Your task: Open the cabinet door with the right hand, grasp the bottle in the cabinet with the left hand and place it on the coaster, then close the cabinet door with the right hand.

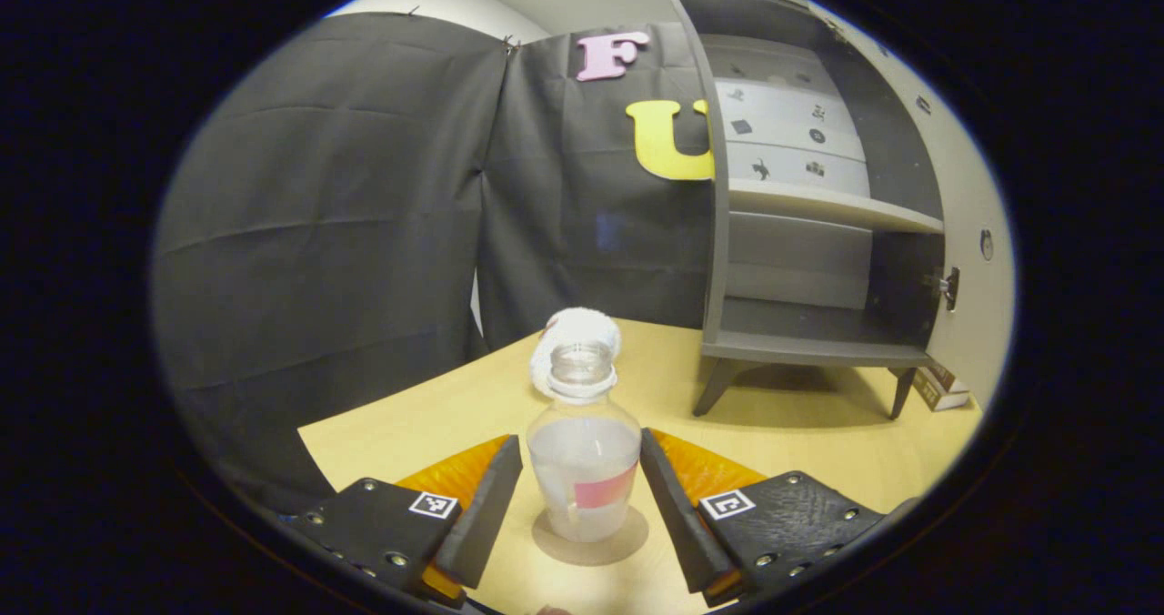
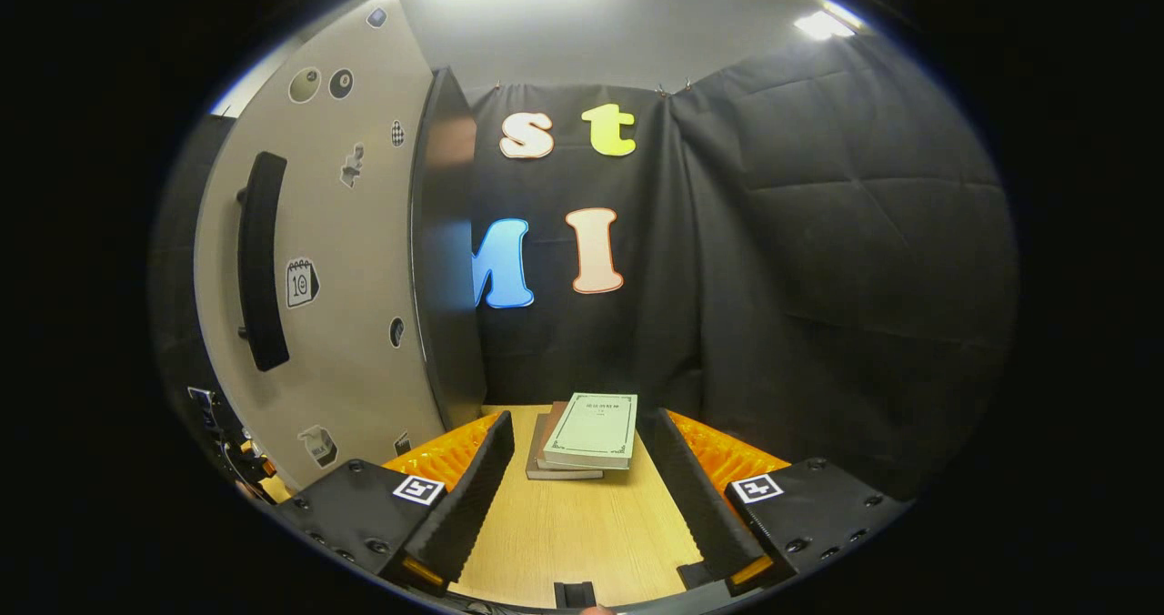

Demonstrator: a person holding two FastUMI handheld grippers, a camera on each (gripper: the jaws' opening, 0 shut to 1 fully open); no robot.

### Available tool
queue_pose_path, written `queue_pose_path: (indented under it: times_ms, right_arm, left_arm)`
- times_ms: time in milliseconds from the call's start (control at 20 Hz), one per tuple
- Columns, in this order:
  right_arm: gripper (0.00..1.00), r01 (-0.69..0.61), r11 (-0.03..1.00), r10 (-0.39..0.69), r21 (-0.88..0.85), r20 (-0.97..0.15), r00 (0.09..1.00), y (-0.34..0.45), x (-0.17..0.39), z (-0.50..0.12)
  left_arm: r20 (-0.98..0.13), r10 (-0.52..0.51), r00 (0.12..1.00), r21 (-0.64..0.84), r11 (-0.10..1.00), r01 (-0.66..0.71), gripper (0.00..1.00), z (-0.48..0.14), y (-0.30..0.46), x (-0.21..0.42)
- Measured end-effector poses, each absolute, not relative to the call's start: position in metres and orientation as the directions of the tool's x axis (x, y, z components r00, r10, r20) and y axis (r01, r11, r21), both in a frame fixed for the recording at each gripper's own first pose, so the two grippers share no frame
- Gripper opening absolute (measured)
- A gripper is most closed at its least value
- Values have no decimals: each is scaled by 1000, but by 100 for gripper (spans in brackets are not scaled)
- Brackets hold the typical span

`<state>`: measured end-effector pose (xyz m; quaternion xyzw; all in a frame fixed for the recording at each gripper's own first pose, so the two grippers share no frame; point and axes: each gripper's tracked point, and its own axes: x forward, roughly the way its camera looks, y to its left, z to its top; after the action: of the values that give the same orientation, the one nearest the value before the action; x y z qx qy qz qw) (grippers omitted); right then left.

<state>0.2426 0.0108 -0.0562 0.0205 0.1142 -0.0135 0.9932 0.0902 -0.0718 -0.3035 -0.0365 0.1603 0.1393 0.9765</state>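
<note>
The bottle (image 1: 583, 469) stands on the coaster (image 1: 591, 542) between the left gripper (image 1: 582, 497)'s released jaws. Next, I reckon, the right gripper (image 2: 573, 497), jaws also apart, must push the door (image 2: 318, 260) shut.

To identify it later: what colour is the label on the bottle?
Pink-red, on the bottle; the left gripper view shows it best.

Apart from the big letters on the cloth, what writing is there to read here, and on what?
"10": on the calendar sticker on the cabinet door.
Book cover: printed title, too small to read.
Bottle: pink label, no legible text.
Square markers on the fingers: patterns, not words.
</note>
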Motion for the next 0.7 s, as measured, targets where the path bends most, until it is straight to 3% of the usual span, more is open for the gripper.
queue_pose_path:
  times_ms: [450, 500, 700]
  right_arm:
    - [98, -20, 996, 36, 83, -188, 982, 22, 241, -36]
    - [93, -30, 995, 47, 91, -185, 982, 23, 241, -32]
    - [98, -92, 988, 111, 121, -154, 982, 35, 243, -12]
  left_arm:
    - [-207, 276, 939, 10, 960, -280, 80, -211, -64, 88]
    - [-200, 274, 941, 11, 961, -277, 80, -198, -65, 86]
    - [-179, 267, 947, 14, 963, -269, 80, -141, -68, 77]
